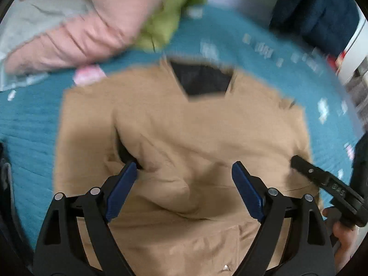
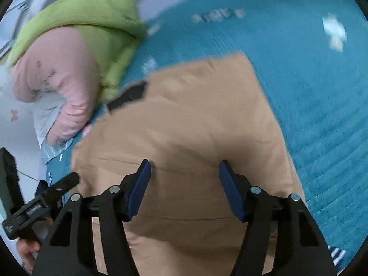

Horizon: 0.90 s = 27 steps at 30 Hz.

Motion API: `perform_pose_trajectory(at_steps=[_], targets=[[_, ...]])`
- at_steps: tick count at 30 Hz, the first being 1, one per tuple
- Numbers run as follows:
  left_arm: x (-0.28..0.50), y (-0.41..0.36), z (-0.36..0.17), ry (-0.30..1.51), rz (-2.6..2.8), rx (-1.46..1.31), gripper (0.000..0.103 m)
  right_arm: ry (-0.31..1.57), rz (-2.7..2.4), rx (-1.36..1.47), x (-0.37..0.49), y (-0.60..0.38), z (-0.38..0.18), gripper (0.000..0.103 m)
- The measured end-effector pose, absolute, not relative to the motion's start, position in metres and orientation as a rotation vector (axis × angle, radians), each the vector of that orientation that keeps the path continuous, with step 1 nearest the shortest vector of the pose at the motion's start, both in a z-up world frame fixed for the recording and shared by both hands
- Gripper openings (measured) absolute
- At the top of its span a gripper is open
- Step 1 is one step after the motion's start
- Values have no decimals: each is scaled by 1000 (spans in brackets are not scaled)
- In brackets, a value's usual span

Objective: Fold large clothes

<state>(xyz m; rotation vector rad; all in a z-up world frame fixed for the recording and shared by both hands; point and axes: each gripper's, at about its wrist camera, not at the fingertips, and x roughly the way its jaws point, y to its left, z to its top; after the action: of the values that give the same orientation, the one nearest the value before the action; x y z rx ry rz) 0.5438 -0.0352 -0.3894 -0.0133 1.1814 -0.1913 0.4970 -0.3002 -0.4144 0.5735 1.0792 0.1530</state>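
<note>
Left wrist view: the left gripper [image 1: 184, 172] fills the bottom of the frame, its blue pads [image 1: 122, 191] spread wide apart with nothing between them. Under it, across the middle of the frame, the tan coat [image 1: 184, 126] lies on the teal cover [image 1: 30, 119]. The coat's dark lining [image 1: 203, 80] shows as a wedge at the collar, upper centre. A fold of tan cloth bunches up between the pads, and the left pad's tip sits just beside a dark gap in the cloth. At the lower right edge the right gripper [image 1: 299, 162] reaches in from the side with its tip on or just over the coat's edge; from here I cannot tell how its jaws stand. A hand [image 1: 342, 237] shows below it. A pink garment [image 1: 76, 36] fills the upper left, with a green garment [image 1: 165, 20] beside it at top centre, both well apart from the grippers. The frame is blurred.

Right wrist view: the right gripper [image 2: 185, 172] sits at bottom centre, pads apart and gripping nothing, over the coat, which runs from centre to the bottom edge. The lining appears as a dark patch left of centre. The left gripper's tip [image 2: 69, 179] enters at lower left, near the coat's left edge. The pink and green garments lie at upper left, and the teal cover fills the right side.
</note>
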Motion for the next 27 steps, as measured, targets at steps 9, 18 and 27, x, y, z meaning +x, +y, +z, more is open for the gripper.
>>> perform_pose_trajectory(at_steps=[9,18,27], targets=[[556,-12,-379,1186,-281,-145,86,998,188,702,505,-334,-384,62],[627,84,-362,1166,-31,-202,90,1102,37,556,589,-375,-394,65],[668,132,-409,1283,94,-275,90,1165,102,574,629,-373,-416,56]])
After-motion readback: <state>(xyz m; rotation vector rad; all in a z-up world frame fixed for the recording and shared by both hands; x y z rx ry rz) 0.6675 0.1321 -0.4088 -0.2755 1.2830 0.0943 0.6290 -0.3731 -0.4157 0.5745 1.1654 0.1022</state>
